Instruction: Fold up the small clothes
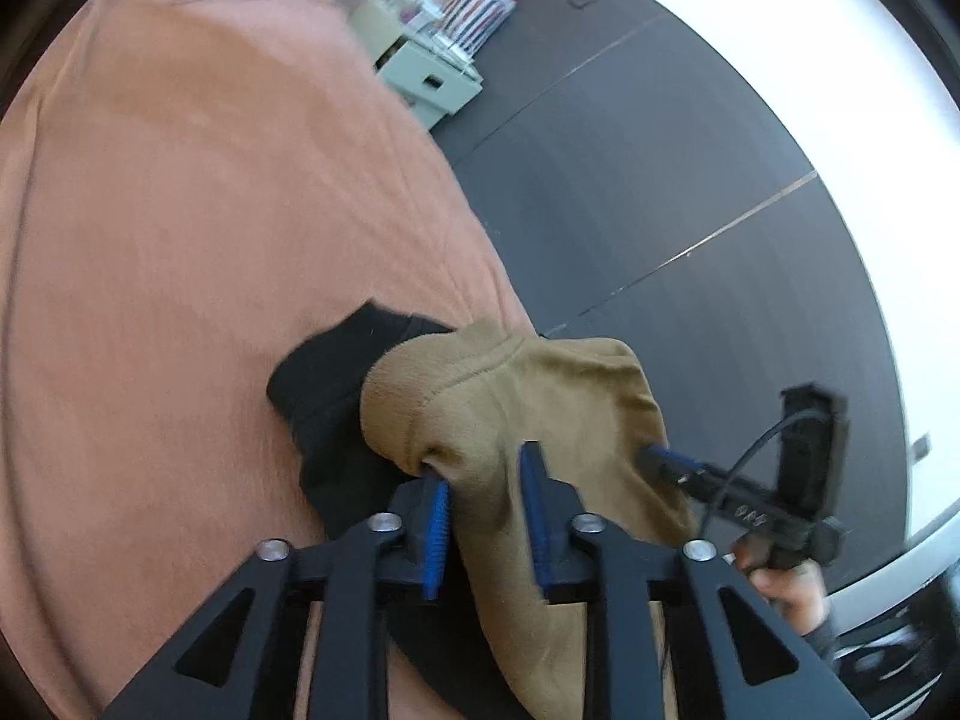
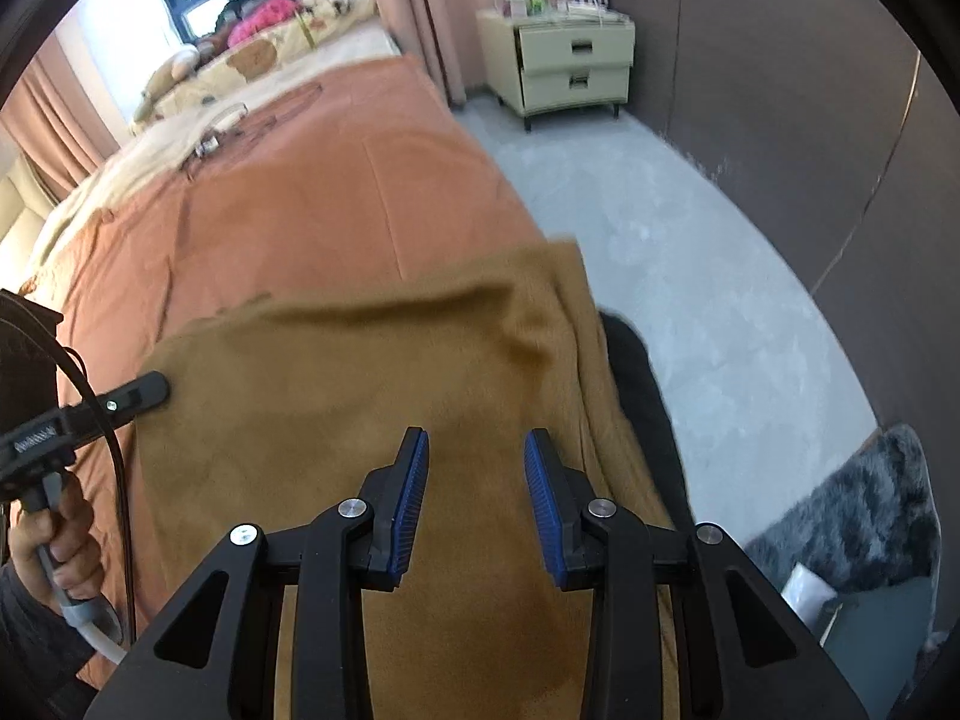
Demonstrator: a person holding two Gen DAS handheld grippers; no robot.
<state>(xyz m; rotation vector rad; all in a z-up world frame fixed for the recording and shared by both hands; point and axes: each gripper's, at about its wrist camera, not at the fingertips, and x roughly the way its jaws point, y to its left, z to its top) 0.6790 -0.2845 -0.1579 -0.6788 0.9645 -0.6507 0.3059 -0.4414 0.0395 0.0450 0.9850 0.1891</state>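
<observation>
Tan garment [image 1: 528, 396] lies between parted left gripper [image 1: 486, 480] fingers [image 1: 438, 510].

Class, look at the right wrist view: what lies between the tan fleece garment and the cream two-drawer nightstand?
Only bare rust-orange bedspread and pale grey floor separate tan garment from nightstand.

Black garment [image 1: 336, 396] mostly under tan cloth [image 1: 528, 396]

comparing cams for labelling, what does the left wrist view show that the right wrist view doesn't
Only the left wrist view: the right tongs seen from outside, beside the tan cloth, and the hand gripping them.

Only the right wrist view: a grey rug, bedding and pillows.

Both: the tan cloth, a black garment, the orange bedspread, the drawer cabinet.
</observation>
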